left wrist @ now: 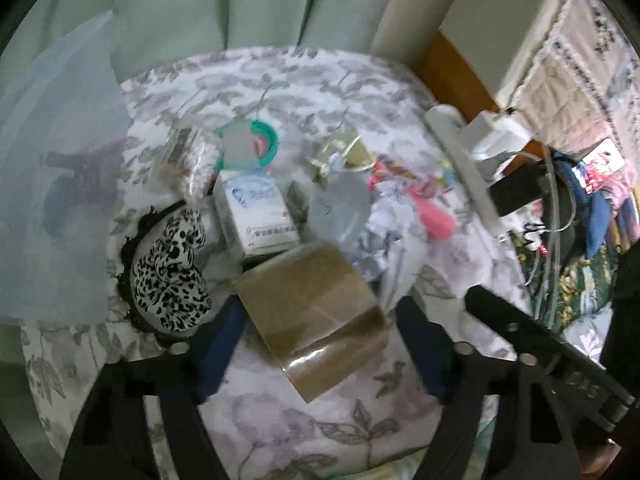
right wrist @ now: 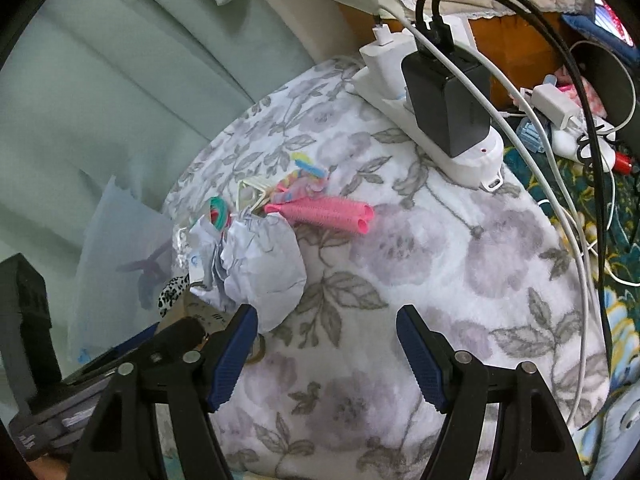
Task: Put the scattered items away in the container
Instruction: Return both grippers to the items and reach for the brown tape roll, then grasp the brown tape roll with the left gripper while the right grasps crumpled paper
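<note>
In the left wrist view my left gripper (left wrist: 320,320) is shut on a roll of brown packing tape (left wrist: 320,320), held just above the floral cloth. Beyond it lie a white box (left wrist: 256,212), a black-and-white spotted headband (left wrist: 172,272), a teal-rimmed item (left wrist: 250,144), crumpled paper (left wrist: 384,236) and pink hair curlers (left wrist: 432,208). In the right wrist view my right gripper (right wrist: 326,328) is open and empty above the cloth; the crumpled paper (right wrist: 260,264) lies by its left finger, the pink curlers (right wrist: 324,212) farther off. A clear plastic bag (left wrist: 60,184) stands at the left.
A white power strip (right wrist: 440,120) with a black charger (right wrist: 448,96) and cables lies at the cloth's far right edge. Green curtain (left wrist: 200,8) hangs behind. Clutter and cables sit to the right (left wrist: 580,200). My right gripper's arm (left wrist: 540,344) shows at lower right.
</note>
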Demonstrator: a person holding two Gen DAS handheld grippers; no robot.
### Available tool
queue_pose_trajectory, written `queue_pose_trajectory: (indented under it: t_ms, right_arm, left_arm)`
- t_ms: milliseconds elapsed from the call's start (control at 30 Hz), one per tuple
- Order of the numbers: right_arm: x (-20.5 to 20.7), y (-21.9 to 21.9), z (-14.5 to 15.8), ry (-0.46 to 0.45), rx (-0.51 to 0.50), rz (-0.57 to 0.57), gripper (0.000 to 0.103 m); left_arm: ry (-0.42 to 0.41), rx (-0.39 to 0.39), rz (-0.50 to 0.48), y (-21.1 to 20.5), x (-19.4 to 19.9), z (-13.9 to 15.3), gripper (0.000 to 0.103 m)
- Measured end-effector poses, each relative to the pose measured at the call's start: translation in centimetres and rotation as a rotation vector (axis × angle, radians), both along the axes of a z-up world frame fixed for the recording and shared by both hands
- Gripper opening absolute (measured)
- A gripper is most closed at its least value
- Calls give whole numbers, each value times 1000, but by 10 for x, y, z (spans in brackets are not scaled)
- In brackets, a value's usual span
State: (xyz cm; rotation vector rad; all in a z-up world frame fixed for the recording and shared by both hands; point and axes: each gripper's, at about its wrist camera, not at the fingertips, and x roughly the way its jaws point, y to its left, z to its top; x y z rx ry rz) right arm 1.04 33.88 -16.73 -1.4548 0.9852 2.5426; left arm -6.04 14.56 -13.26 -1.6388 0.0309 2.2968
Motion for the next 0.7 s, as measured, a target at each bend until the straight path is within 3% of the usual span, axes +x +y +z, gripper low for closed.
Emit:
queue_pose_trajectory:
  t_ms: [67, 233, 400, 700]
  right_arm:
    - [-4, 1, 0, 5, -9, 3, 75]
    - [-17, -3, 1, 37, -42, 20, 76]
    - [-41, -20, -2, 55, -79, 91, 87]
    - [-81, -45, -37, -36, -98, 141, 91]
  left_arm:
    - [-20, 36, 7, -3, 0, -4, 63]
    - [-19, 54, -1, -5, 4, -3, 61]
    - [-9, 52, -22, -5, 8, -4, 61]
    - [-22, 19, -55, 4, 6, -18, 62]
